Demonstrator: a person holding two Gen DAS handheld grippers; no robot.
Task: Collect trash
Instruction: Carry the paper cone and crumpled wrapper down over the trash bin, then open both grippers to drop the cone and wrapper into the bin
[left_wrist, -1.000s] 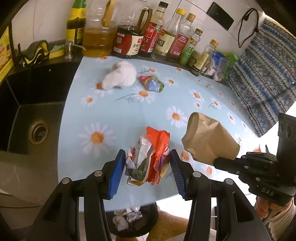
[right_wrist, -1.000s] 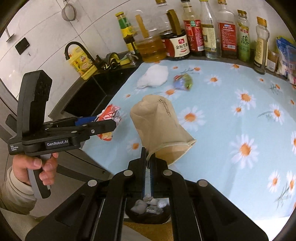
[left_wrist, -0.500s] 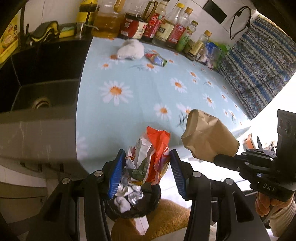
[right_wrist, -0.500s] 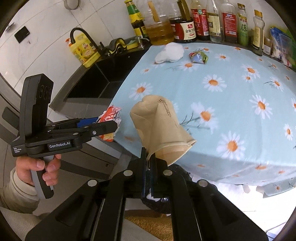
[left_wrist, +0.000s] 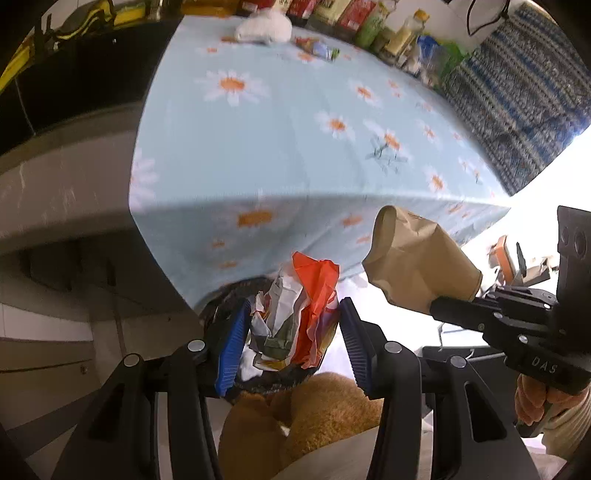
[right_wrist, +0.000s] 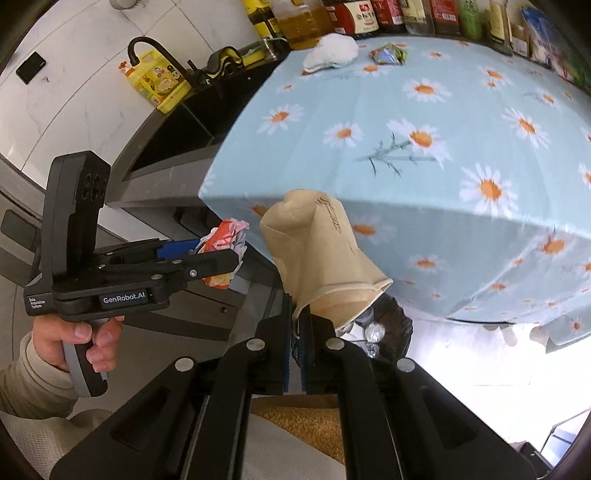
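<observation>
The left gripper (left_wrist: 291, 328) has its blue pads closed part way onto a crumpled wad of orange and white wrappers (left_wrist: 295, 314), squeezing it from both sides, and it hangs just over the black-lined trash bin (left_wrist: 221, 317) that sits on the floor below the table edge. The right gripper (right_wrist: 295, 325) is pinched fully together on the rim of a squashed brown paper cup (right_wrist: 317, 251), which sticks up and away from the jaws and sits off to the side of the bin mouth (right_wrist: 395, 325) in the right wrist view. The main risk is a miss: the cup is held only by a thin edge, so it may swing or slip free and land on the floor, or on the person's lap, rather than in the bin. The wrapper wad is light and springy, so it may cling to a pad or drift aside when let go. The two grippers are close together, and both heading for one small opening could knock them into each other. On the daisy tablecloth (right_wrist: 443, 110) a white crumpled tissue (right_wrist: 332, 51) and a small coloured wrapper (right_wrist: 388, 55) lie at the far end, near the bottles, yet to be collected.
</observation>
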